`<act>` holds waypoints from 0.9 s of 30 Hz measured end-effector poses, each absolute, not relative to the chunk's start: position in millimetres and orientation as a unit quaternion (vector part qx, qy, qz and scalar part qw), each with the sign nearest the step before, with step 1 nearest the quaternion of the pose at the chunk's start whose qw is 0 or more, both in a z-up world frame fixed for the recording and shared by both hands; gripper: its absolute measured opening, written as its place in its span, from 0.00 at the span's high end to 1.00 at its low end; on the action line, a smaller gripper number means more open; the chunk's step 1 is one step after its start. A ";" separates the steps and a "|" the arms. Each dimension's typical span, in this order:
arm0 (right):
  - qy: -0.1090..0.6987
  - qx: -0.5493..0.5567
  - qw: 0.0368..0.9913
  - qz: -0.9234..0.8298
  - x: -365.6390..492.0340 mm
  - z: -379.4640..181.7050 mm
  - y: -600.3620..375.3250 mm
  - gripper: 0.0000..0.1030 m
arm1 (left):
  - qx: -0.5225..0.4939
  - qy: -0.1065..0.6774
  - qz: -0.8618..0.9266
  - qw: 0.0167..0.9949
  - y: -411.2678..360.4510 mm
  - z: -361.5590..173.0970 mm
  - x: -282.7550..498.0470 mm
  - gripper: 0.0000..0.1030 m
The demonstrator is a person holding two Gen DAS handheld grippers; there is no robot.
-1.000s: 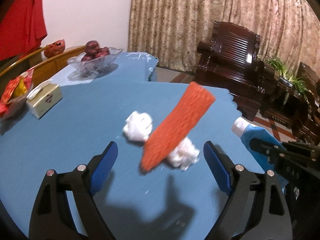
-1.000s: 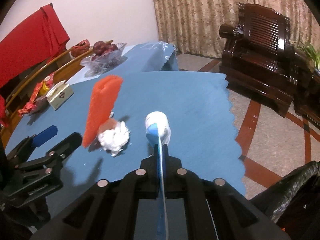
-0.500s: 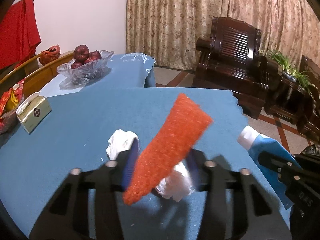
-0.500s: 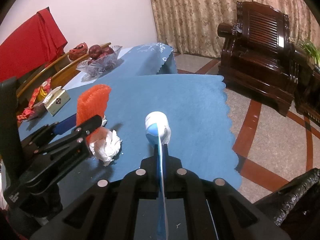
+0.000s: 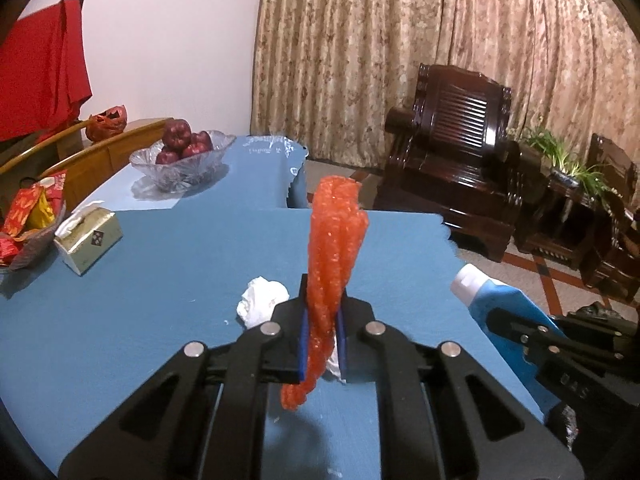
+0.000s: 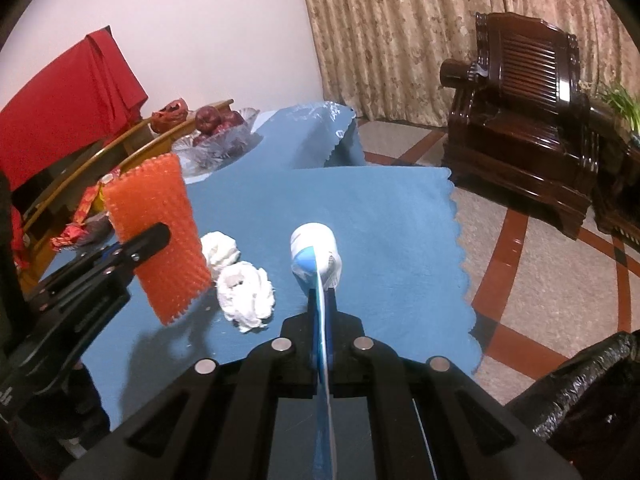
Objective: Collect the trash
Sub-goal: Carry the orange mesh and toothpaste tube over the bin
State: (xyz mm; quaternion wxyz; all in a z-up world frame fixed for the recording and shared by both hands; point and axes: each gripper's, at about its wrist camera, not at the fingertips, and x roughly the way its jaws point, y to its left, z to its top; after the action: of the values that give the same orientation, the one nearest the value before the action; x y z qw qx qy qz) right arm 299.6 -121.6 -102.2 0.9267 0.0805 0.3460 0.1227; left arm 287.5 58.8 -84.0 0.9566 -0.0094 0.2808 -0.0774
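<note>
Between the pads of the left gripper [image 5: 322, 334], whose jaws have just been closing, an orange foam-net fruit sleeve [image 5: 334, 260] stands pinched, clear of the blue tablecloth [image 5: 168, 280]. Just beside it, the right gripper [image 6: 322, 320] clamps a flattened blue-and-white tube [image 6: 316, 254]. Beyond lie two crumpled white tissues [image 6: 246, 294].

The net [image 5: 336, 248] is orange-red with a knobbly mesh pattern, held between blue pads [image 5: 303, 344] on a black gripper [image 5: 322, 340]. Both tissues [image 6: 246, 294] are white. The tube [image 6: 318, 264] is blue and white with a white cap. The tablecloth [image 5: 160, 280] is plain blue — its edge scalloped. The curtain [image 5: 400, 60] is beige with a mottled floral pattern. The armchair [image 6: 528, 116] is dark brown, the cloth [image 6: 68, 104] red, the apples [image 5: 180, 144] dark red, the wall [image 5: 168, 40] white. The floor [image 6: 540, 272] is speckled beige with red-brown bands.
</note>
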 end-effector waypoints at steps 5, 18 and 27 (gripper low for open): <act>0.335 0.080 0.930 0.130 281.4 -88.3 -120.2 0.97 | -0.009 0.285 -0.077 0.955 60.3 -74.8 262.4 0.91; 0.304 0.083 0.940 0.127 221.2 -53.3 -135.6 0.97 | -0.018 0.271 -0.093 0.958 52.8 -50.6 203.3 0.91; 0.295 0.084 0.946 0.104 172.3 -43.7 -168.2 0.97 | -0.015 0.271 -0.134 0.953 19.0 -42.6 166.7 0.91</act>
State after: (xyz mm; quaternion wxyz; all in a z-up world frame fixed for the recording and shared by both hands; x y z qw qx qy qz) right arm 172.3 -168.2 -43.7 0.9461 0.0838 0.2950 0.1043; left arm 166.7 19.0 -42.6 0.9531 -0.0149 0.2712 -0.1338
